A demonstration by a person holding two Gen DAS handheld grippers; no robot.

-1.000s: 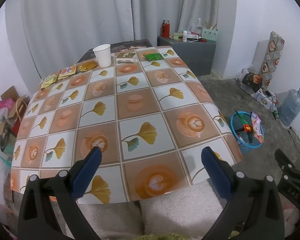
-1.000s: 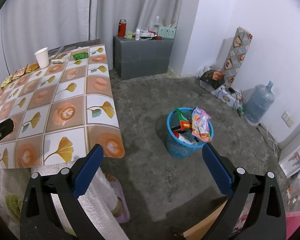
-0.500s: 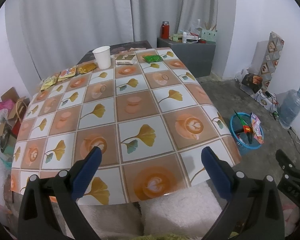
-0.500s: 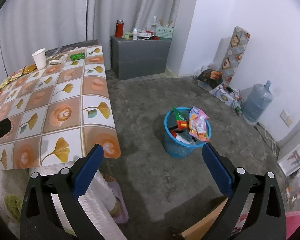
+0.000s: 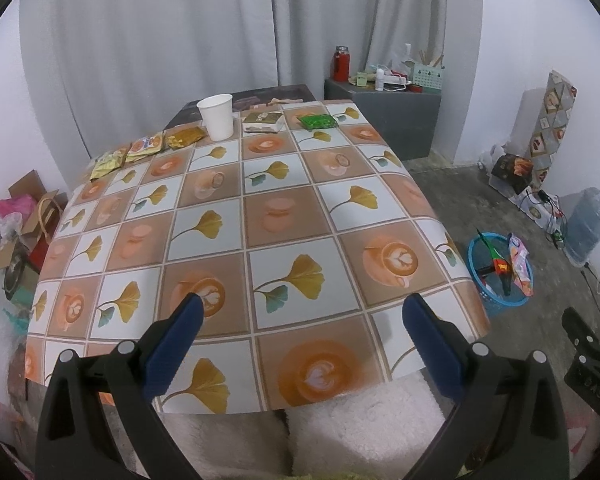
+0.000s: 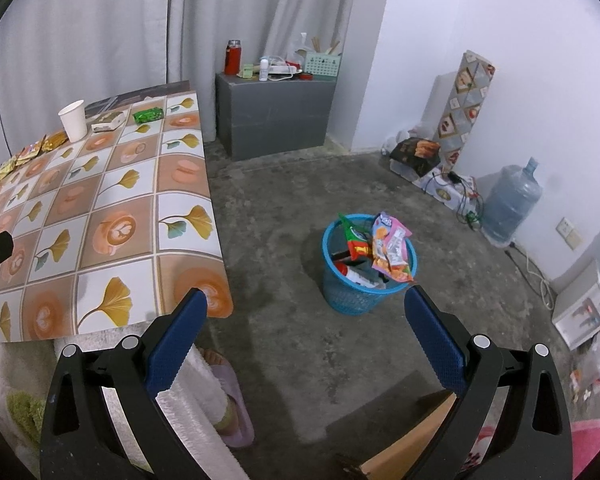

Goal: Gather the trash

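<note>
- Both grippers gape wide and hold nothing: left gripper (image 5: 300,320) over the near edge of the bench (image 5: 284,216), right gripper (image 6: 306,312) aimed at the floor toward the bin (image 6: 366,280)
- Trash lies along the far side of the bench: cup (image 5: 217,117), green packet (image 5: 317,121), flat box (image 5: 265,122), three wrappers (image 5: 144,150) at far left
- Bin on the floor right of the bench, already holding packets
- Cup likely light and crushable; pinch the rim gently
- Wrappers look thin, slick and lie flat; take a raised edge
- Box seems stiffer; grip across its short sides
</note>
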